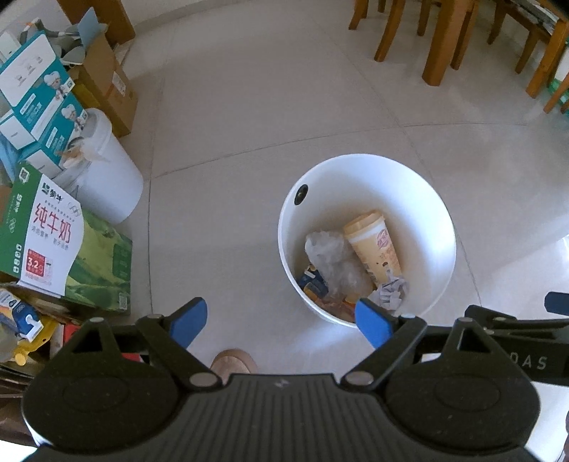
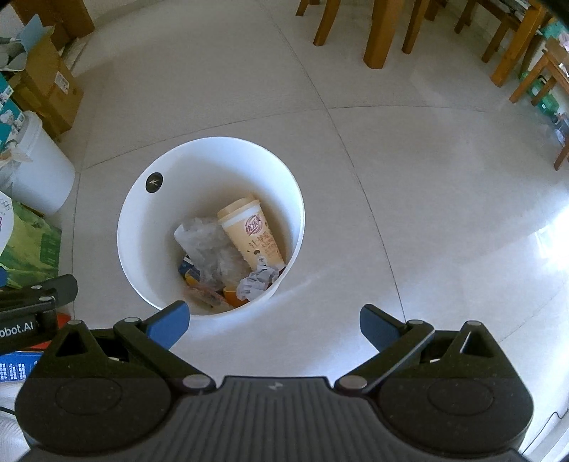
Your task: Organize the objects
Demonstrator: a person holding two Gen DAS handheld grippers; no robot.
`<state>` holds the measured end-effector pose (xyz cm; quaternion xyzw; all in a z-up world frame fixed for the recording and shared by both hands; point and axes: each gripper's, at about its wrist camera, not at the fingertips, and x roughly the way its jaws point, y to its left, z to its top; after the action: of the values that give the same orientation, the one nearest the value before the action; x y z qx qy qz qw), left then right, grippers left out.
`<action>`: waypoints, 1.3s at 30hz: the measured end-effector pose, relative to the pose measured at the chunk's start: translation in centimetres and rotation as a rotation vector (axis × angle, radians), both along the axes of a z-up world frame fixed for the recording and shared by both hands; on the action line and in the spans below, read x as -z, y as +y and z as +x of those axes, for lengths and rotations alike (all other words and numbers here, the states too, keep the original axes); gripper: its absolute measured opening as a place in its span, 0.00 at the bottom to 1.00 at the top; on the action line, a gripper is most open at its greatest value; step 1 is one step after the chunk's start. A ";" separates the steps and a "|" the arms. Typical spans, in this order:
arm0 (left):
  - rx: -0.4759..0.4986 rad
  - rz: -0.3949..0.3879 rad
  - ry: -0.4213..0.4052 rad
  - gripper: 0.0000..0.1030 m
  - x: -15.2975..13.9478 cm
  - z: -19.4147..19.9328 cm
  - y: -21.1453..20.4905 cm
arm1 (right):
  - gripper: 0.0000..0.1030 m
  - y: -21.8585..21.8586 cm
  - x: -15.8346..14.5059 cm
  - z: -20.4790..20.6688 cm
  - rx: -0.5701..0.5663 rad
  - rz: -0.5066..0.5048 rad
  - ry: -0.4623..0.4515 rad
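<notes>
Both grippers are hanging over the tiled floor, tilted steeply down. Left gripper [image 1: 281, 325] is standing spread wide, nothing between its blue pads; right gripper [image 2: 274, 328] likewise released and empty. White bin [image 1: 441, 220] is sitting lower centre-right in the left view. Inside it: a tan cup [image 1: 373, 245] lying on its side, crinkled clear plastic [image 1: 330, 256], crumpled paper [image 1: 389, 293], likely dropped in as discards. Cartons are crowding the left edge, green milk box [image 1: 60, 241] among them, probably awaiting sorting.

Home dining room: tiled floor [image 1: 284, 106], wooden chair legs [image 2: 377, 32], milk carton box [image 1: 53, 241].
</notes>
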<state>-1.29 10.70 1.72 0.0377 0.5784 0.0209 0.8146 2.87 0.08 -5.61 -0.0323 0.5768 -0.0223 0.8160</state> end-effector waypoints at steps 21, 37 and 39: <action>-0.013 0.000 0.001 0.89 -0.8 -0.2 0.4 | 1.00 0.1 -0.4 -0.5 0.001 0.013 0.007; -0.005 0.008 0.009 0.89 -1.1 -0.2 0.2 | 1.00 0.0 -0.9 -0.7 0.003 0.011 -0.008; -0.003 0.009 0.009 0.89 -1.1 -0.3 0.1 | 1.00 0.0 -0.9 -0.7 0.005 0.014 -0.007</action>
<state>-1.56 10.78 2.85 0.0407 0.5821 0.0243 0.8118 2.21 0.09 -4.74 -0.0252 0.5740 -0.0204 0.8182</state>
